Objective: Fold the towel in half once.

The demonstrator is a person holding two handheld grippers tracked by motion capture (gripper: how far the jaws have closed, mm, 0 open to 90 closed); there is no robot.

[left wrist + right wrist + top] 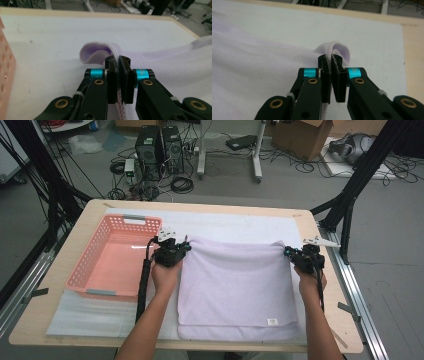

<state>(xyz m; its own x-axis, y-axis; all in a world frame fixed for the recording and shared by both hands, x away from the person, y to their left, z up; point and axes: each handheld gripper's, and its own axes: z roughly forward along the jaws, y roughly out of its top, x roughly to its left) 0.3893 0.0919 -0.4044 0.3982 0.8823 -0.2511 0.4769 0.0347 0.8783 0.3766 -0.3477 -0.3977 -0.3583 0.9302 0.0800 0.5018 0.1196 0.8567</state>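
A folded lilac towel [235, 287] lies on the white mat [225, 225] at the middle of the table [320, 285], its near edge close to the table's front edge. The left gripper [186, 245] is clamped on the towel's far left corner — the hem is squeezed between its black jaws. The right gripper [288, 252] pinches the far right corner the same way, cloth curling up past the jaws. Both far corners look raised off the mat. A pink basket [90, 265] sits by the table's left edge, just beside the left hand [165, 275].
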